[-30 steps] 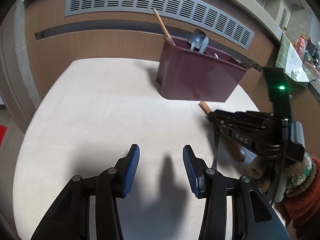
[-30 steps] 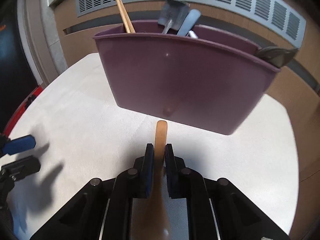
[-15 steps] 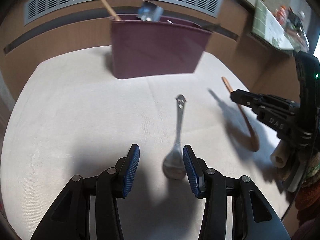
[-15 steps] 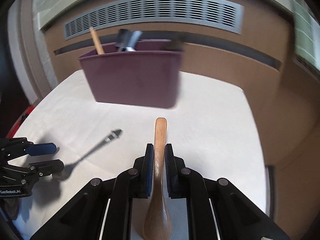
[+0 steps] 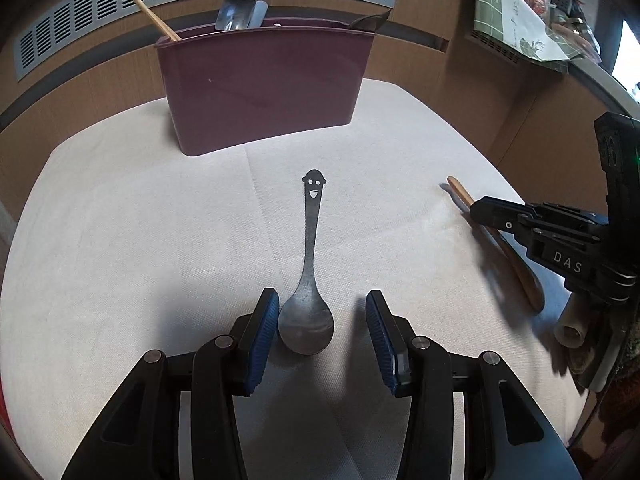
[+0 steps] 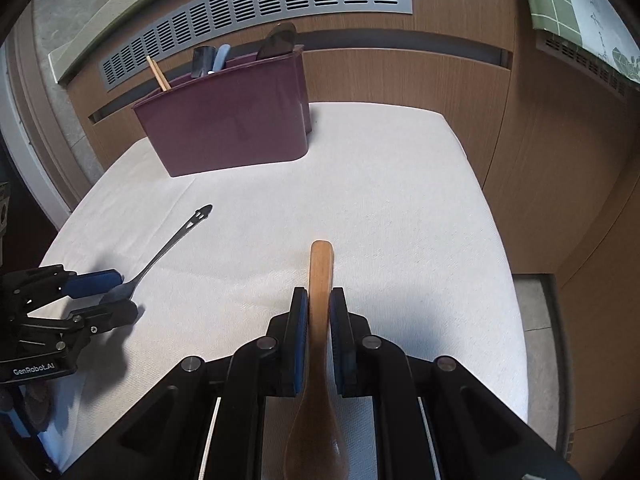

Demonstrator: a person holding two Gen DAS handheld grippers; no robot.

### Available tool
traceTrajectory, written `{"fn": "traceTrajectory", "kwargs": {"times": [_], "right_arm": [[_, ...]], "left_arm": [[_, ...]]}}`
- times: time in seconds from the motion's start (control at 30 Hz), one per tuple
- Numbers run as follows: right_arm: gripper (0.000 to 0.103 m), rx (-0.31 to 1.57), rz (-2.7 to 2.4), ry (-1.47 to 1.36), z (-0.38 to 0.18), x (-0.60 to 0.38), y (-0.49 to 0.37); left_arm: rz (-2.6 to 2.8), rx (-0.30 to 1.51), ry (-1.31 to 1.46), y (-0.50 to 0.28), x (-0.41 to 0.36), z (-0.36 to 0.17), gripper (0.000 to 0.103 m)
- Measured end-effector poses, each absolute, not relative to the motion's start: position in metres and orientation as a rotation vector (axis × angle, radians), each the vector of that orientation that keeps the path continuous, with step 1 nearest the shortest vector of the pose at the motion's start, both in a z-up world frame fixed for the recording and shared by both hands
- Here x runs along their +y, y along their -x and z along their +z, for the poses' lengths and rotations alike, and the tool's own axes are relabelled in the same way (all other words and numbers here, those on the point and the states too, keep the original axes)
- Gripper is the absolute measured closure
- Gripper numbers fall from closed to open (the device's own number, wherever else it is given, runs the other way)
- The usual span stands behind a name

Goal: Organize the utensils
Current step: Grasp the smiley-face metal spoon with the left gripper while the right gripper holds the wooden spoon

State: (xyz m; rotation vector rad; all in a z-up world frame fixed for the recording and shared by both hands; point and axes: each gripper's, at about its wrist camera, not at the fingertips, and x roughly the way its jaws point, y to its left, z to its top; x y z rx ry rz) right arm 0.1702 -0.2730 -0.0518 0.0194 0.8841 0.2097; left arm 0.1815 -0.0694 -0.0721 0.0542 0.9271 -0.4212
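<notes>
Two ribbed blue pads of the right gripper (image 6: 319, 312) clamped a smooth wooden spoon (image 6: 320, 280); the left gripper (image 5: 322, 320) gaped around a dull metal spoon (image 5: 307, 312).

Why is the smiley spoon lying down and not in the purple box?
The metal spoon lies flat on the cloth, outside the purple box, between the open left gripper fingers.

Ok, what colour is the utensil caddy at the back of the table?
The caddy is a dark plum purple, plain with no pattern; the left wrist view shows it best.
</notes>
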Motion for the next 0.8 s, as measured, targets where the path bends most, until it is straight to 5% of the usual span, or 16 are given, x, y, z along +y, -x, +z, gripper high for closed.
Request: {"fn": "traceTrajectory", "kwargs": {"times": [0.6,0.7,0.8], "right_arm": [[0.093,0.858,0.221,-0.01,-0.05,-0.269,-0.162],[0.093,0.857,0.22,-0.01,-0.049,-0.27,-0.162],[0.093,0.857,0.22,-0.008,-0.049,-0.269,-0.162]], "left_arm": [[-0.372,0.92,-0.105,-0.18,-0.072,-0.077,0.058],[-0.333,0.903,-0.088,-0.179,-0.068,-0.076,0.074],[-0.331,0.899,-0.025,-0.179,-0.057,-0.072,0.074]]}}
